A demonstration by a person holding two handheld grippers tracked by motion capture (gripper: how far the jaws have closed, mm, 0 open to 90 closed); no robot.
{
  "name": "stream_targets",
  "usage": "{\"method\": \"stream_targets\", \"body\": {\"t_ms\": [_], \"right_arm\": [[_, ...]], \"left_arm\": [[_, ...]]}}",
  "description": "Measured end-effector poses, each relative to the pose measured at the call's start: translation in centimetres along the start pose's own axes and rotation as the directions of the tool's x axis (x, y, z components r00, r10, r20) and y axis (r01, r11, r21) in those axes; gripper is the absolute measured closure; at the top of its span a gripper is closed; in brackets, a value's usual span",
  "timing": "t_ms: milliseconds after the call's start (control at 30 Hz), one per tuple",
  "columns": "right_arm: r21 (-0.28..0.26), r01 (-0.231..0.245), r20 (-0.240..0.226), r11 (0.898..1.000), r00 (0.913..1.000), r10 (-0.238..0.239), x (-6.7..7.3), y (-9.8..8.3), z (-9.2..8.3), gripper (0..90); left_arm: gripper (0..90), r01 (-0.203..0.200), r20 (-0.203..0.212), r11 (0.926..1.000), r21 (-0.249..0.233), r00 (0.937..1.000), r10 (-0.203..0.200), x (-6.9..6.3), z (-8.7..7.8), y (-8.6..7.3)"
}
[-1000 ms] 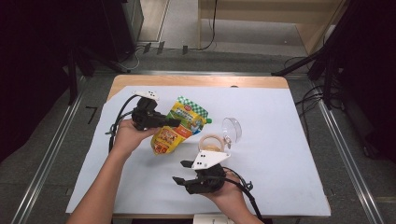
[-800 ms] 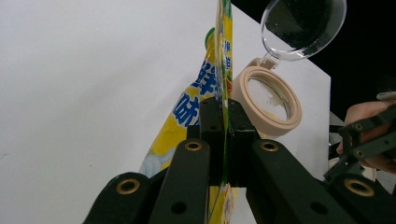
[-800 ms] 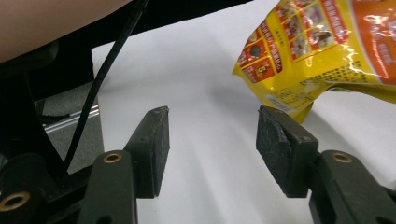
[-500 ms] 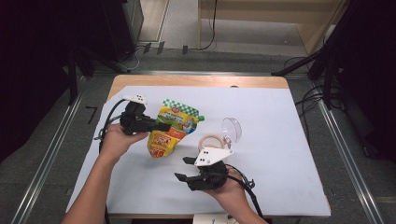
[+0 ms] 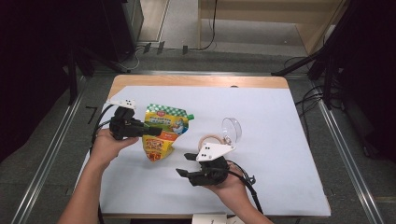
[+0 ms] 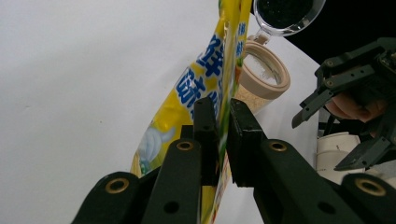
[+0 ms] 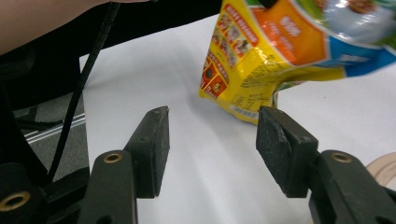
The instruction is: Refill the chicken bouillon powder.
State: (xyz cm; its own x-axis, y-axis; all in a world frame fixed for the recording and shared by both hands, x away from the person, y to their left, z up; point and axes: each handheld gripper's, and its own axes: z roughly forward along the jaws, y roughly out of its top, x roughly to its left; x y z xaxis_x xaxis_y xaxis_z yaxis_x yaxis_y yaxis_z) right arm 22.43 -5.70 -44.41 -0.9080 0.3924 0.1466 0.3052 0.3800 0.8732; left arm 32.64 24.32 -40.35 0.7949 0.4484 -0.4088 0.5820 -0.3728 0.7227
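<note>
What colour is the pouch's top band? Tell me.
Green-and-white checks on the pouch, which is otherwise mainly yellow; clearest in the high view.

Left claw [image 5: 145, 132] grips yellow-green pouch [image 5: 164, 133] at its left edge, pouch raised off white table [image 5: 280, 121]; jaws just eased slightly, pouch between them. Right claw [image 5: 184, 164] open, empty, near front edge. Clear-lidded jar [image 5: 219, 137] just beyond right claw.

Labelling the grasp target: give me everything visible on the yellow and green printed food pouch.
The yellow and green printed food pouch is glossy flexible plastic with a green checked top band, orange and blue panels and a barcode near its bottom. It hangs crumpled, bottom edge at the white table cover. The left gripper pinches its left edge; its jaws have just been easing open, pouch between them.
</note>
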Motion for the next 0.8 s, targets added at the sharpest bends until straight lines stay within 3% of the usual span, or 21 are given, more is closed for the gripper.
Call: {"method": "stream_targets", "body": {"t_ms": [433, 667, 800], "right_arm": [[0.006, -0.009, 0.008, 1.000, 0.9999, 0.009, -0.4, 0.1, -0.2, 45.7], [0.025, -0.013, 0.006, 1.000, 0.9999, 0.013, -0.7, 0.1, -0.2, 45.7], [0.025, -0.018, 0.011, 1.000, 0.9998, 0.018, -1.0, 0.2, -0.4, 45.6]], "left_arm": [[68.6, -0.020, 0.030, 0.9988, -0.044, 0.9993, 0.022, -0.5, -1.1, 0.1], [64.2, -0.041, 0.016, 0.9975, -0.058, 0.9990, 0.042, -0.9, -1.6, 0.3], [61.5, -0.055, -0.002, 0.9976, -0.043, 0.9985, 0.055, -1.2, -1.6, 0.4]]}}
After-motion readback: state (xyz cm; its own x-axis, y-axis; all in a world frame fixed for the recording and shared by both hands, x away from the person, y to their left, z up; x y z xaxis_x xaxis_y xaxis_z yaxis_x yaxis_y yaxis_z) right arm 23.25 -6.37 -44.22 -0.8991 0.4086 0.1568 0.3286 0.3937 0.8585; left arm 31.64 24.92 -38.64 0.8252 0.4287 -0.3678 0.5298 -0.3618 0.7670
